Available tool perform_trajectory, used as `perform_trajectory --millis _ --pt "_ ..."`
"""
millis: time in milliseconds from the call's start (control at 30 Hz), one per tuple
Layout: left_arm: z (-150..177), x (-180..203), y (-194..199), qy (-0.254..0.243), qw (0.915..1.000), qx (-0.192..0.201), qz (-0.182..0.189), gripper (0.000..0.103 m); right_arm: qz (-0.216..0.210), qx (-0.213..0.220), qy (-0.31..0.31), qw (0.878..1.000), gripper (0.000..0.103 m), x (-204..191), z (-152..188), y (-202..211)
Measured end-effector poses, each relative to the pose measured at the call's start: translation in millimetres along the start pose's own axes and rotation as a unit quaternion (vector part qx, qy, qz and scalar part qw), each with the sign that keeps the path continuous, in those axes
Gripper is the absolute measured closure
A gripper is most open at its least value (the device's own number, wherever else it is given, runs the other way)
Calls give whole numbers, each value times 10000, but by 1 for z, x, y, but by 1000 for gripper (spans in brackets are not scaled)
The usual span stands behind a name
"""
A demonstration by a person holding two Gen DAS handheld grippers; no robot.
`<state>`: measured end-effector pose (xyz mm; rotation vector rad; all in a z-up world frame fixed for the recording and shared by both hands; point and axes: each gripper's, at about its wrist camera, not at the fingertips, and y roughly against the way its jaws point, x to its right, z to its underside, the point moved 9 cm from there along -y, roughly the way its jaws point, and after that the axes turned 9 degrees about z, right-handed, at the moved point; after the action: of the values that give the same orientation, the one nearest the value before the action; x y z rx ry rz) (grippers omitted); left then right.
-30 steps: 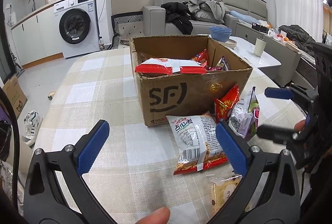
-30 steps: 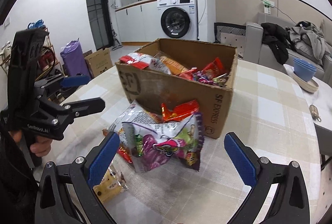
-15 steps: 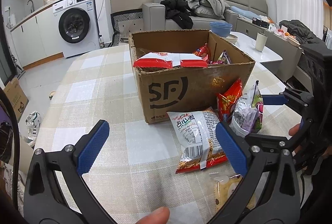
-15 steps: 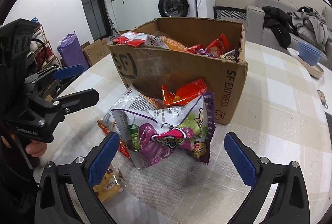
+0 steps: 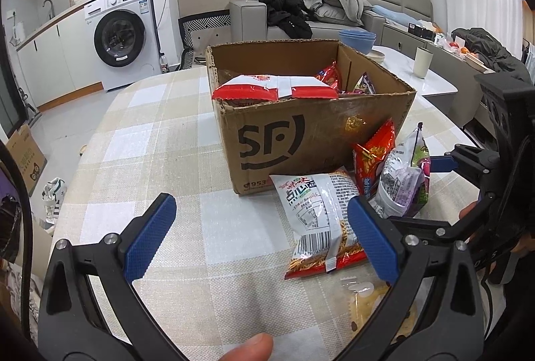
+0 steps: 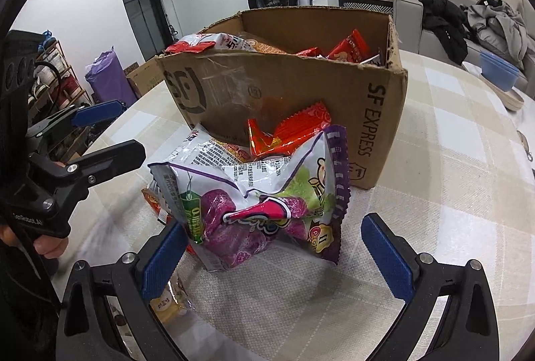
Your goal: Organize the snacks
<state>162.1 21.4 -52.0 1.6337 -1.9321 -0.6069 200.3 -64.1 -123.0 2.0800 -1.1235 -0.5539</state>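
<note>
An open cardboard box (image 5: 311, 140) marked SF holds several snack packs on the checked table; it also shows in the right wrist view (image 6: 301, 86). In front of it lie a white-and-red noodle snack bag (image 5: 321, 220), a red pack (image 5: 374, 157) and a purple-and-white bag (image 6: 264, 197), seen too in the left wrist view (image 5: 404, 177). My right gripper (image 6: 277, 254) is open, its jaws on either side of the purple bag's lower part. My left gripper (image 5: 260, 240) is open and empty, just left of the noodle bag.
A small yellow wrapped snack (image 5: 367, 300) lies at the table's near edge. Blue bowls (image 5: 357, 39) and a cup (image 5: 422, 61) stand on a white table behind. A washing machine (image 5: 123, 33) and a sofa (image 5: 334, 13) with clothes are further back.
My right gripper has moved forward and down until its open jaws straddle the purple bag. My left gripper has moved slightly closer to the box, still open.
</note>
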Motion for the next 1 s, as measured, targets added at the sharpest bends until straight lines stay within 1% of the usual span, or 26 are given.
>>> perform_trajectory --millis 133,367,533,567,600,733,800,833,900,1000 --pt "1 -2 -4 39 10000 -29 20 1 -94 -43 -77 9999 0 2 3 -5" --pt "3 -4 -12 46 10000 -83 26 1 -327 -247 -297 9987 1 4 5 -14" --pt "4 -3 -17 30 9999 -117 34 1 -329 12 -334 9989 1 4 -3 -8" --pt "5 -3 -17 31 9999 -120 35 1 -350 78 -331 9988 5 4 -5 -5" --pt "6 -2 -16 32 9999 -123 37 1 -383 134 -335 9986 12 3 -7 -3" --pt "6 -2 -16 32 9999 -123 41 1 -416 207 -272 9985 19 1 -12 1" --pt "6 -2 -17 27 9999 -123 35 1 -434 219 -246 9985 26 -1 -13 2" --pt "6 -2 -16 30 9999 -118 39 1 -454 234 -232 9984 28 -5 -12 5" --pt "6 -2 -18 25 9999 -122 48 1 -478 314 -159 9982 36 -7 -13 10" --pt "7 -2 -20 14 9999 -131 54 1 -503 431 -73 9978 41 -9 -15 19"
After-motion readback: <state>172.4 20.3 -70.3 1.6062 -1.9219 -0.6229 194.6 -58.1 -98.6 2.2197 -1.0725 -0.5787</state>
